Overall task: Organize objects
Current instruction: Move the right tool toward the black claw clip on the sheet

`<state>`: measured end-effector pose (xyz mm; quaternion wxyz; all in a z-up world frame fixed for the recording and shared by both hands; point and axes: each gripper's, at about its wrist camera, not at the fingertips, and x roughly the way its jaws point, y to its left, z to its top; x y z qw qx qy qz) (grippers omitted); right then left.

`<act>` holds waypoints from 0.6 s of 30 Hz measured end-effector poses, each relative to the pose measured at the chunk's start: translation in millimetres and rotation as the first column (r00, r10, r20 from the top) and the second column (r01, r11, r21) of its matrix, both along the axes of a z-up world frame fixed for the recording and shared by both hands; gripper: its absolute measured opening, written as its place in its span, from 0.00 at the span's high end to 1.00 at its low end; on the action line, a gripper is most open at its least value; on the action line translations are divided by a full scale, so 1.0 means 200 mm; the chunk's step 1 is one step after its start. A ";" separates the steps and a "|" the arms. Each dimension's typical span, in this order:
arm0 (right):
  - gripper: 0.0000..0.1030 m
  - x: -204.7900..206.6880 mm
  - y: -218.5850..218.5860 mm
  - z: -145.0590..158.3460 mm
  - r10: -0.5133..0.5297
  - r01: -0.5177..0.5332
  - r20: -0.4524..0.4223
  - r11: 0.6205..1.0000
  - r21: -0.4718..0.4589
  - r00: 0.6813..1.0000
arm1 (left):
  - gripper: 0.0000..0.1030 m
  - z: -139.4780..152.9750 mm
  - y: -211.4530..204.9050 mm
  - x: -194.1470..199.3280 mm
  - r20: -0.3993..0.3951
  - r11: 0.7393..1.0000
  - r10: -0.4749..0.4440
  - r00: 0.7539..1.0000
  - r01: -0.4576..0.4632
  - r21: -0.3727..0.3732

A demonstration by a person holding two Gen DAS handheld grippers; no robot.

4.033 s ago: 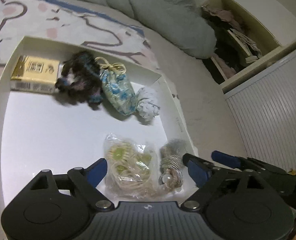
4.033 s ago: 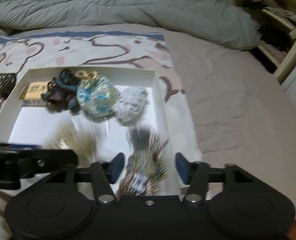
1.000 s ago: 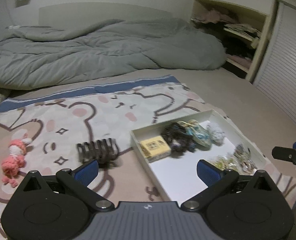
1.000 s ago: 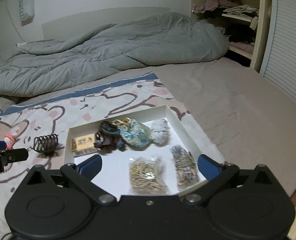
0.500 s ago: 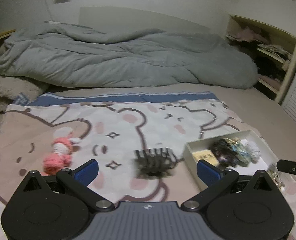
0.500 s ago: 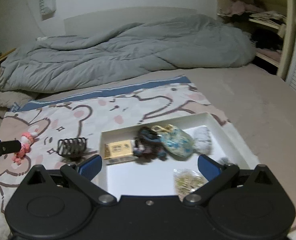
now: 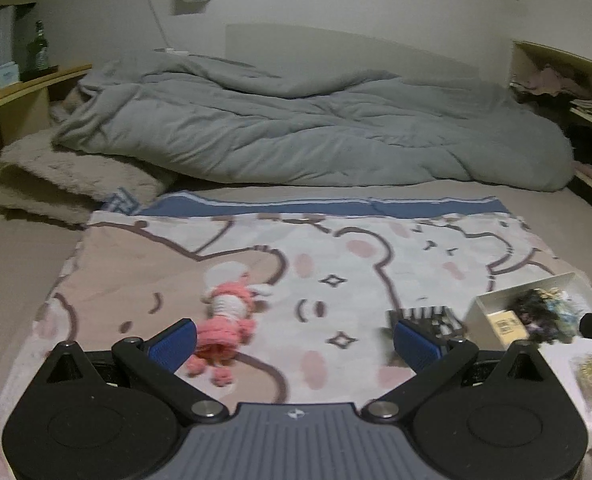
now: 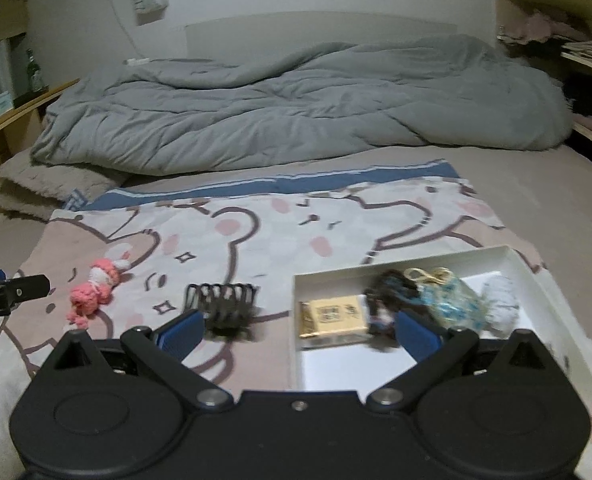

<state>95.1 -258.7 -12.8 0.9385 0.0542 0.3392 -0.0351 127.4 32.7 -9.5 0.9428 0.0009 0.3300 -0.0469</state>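
**Open tool above the bear blanket**

My left tool point(image 7: 294, 346) hangs with its blue fingers spread wide over the bear-print blanket point(image 7: 335, 264). A pink crocheted doll point(image 7: 228, 316) lies just beside the left finger; a dark hair claw point(image 7: 427, 318) sits behind the right one. The white box point(image 7: 491, 304) of trinkets is at far right, a gray duvet point(image 7: 315, 128) beyond.

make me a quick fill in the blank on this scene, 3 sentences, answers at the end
1. The pink crochet doll lies on the blanket, ____ the white box.
2. The yellow packet sits ____ the white box.
3. Both the left gripper and the right gripper have their jaws ____.

Missing words: outside; inside; open
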 end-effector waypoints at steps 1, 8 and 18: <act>0.00 0.02 0.02 0.00 0.009 -0.009 0.000 1.000 -0.001 1.000 | 0.00 -0.01 0.03 0.00 0.001 1.000 0.012 1.000 -0.012 0.005; 0.00 0.11 0.12 -0.04 0.030 -0.030 0.007 0.999 0.019 1.000 | 0.00 -0.05 0.16 0.02 -0.006 0.997 0.074 0.997 -0.074 0.032; 0.00 0.22 0.22 -0.12 0.041 -0.040 -0.013 0.998 0.055 0.999 | 0.00 -0.11 0.27 0.09 -0.003 0.992 0.122 0.993 -0.122 0.026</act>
